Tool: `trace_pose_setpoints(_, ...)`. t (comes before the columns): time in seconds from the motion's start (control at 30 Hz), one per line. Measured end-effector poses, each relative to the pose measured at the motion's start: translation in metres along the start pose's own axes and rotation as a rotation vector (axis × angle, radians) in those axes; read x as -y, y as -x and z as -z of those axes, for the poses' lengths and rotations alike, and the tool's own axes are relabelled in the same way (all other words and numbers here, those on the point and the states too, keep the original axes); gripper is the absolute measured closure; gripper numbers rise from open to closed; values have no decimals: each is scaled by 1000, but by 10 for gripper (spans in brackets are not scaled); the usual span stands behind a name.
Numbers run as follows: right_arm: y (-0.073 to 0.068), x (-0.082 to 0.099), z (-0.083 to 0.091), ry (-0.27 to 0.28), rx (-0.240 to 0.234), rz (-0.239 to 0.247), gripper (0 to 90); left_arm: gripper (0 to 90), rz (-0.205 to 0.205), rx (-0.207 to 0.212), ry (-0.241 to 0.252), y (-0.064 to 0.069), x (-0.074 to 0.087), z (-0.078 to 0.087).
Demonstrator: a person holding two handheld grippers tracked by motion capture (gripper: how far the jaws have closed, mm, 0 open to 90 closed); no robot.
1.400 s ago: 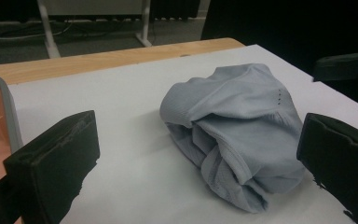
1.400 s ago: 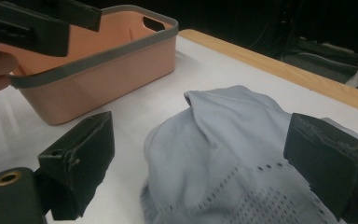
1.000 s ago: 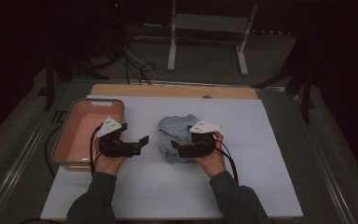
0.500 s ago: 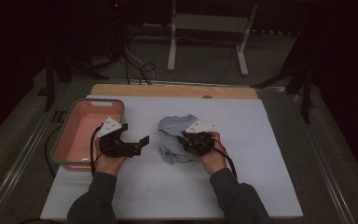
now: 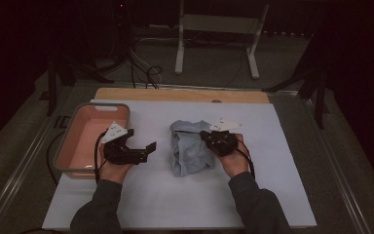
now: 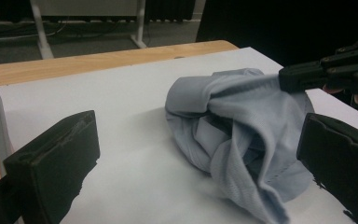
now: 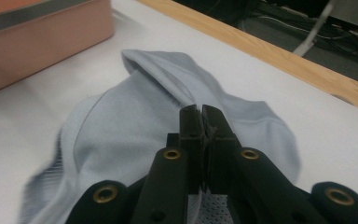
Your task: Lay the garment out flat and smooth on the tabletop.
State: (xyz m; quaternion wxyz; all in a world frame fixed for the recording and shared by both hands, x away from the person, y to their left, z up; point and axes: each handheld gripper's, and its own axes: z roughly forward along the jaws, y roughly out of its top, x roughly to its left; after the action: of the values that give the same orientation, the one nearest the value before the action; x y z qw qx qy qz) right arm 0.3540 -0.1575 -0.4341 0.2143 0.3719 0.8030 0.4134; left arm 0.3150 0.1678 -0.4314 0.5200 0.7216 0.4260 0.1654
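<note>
Your right tool (image 5: 208,138) has just clamped its jaws on a fold of the pale blue cloth (image 5: 190,148), which sits bunched at the centre of the white surface (image 5: 272,195), while your left tool (image 5: 143,150) waits with jaws wide apart and nothing in them, left of centre beside the pink tub (image 5: 85,141). The pinch looks thin, though the right gripper view is too close to be sure, so lift slowly and watch for slipping. Bring the left tool onto the lower hem before spreading it.
</note>
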Motion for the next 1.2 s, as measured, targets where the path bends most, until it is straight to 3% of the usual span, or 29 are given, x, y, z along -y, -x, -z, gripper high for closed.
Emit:
trace_pose_setpoints(0.43, 30, 7, 18, 5, 64, -45, 877, 6, 1, 1, -3, 1, 1, -2)
trace_pose_setpoints(1.2, 64, 21, 36, -20, 139, -85, 877, 6, -3, 6, 8, 1, -2, 2)
